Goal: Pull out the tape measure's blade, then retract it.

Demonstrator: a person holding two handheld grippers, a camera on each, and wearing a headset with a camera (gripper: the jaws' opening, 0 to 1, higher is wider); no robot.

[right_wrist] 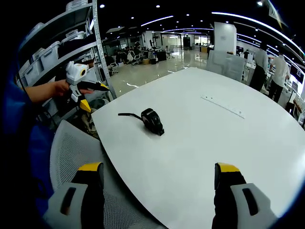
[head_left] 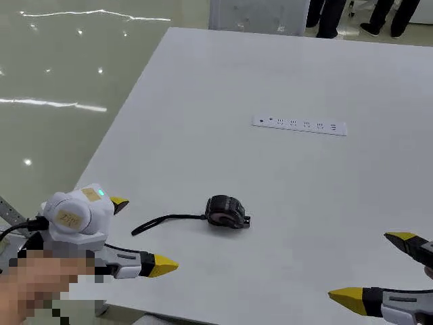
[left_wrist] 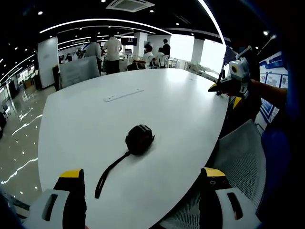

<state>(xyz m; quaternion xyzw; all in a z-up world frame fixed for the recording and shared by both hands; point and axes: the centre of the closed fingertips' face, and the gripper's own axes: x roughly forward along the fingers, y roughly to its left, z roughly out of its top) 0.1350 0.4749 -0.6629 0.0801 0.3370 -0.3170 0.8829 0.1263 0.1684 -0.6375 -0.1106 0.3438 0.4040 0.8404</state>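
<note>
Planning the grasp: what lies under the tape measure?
The tape measure rests directly on the bare white table, its black strap lying flat beside it. Its underside is hidden.

Desk (head_left: 203,101) smooth matt white. Tape measure (head_left: 226,211) black plastic, slight sheen; its strap (head_left: 162,221) matt black cord. Left tongs (head_left: 145,233) and right tongs (head_left: 371,265) white plastic, yellow tips. Floor (head_left: 61,68) at 10 o'clock glossy, mirror-like.

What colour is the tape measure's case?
Black. The tape measure shows best in the head view.
</note>
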